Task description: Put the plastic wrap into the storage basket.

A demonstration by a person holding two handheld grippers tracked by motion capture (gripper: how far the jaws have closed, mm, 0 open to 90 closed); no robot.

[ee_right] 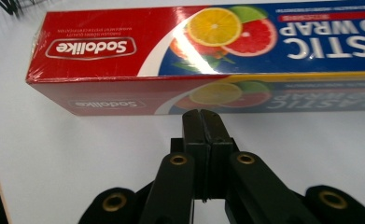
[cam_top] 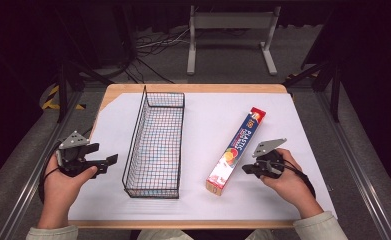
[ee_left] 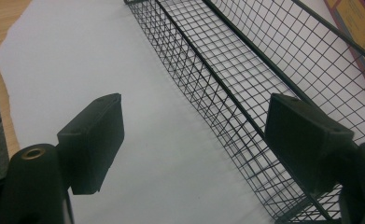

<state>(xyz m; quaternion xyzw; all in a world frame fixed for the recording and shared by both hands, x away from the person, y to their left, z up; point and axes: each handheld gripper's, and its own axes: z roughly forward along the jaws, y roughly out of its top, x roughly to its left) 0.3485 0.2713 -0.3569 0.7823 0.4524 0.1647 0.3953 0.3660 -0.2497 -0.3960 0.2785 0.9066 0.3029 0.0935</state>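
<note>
Left gripper (cam_top: 105,163): I am holding it low at my left, fingers (ee_left: 95,140) standing wide apart.
Right gripper (cam_top: 246,169): I am holding it low at my right, fingers (ee_right: 193,128) pressed together.

The plastic wrap box (ee_right: 208,51) reads "Sodolike" on its red end and "PLASTIC… WRAP" alongside.

The person wears pale cream sleeves (cam_top: 321,226), and each hand grips a black two-jaw gripper with brass-coloured screws (ee_right: 178,160), a grey three-cornered plate (cam_top: 269,146) and a trailing black cable (cam_top: 44,176).
</note>
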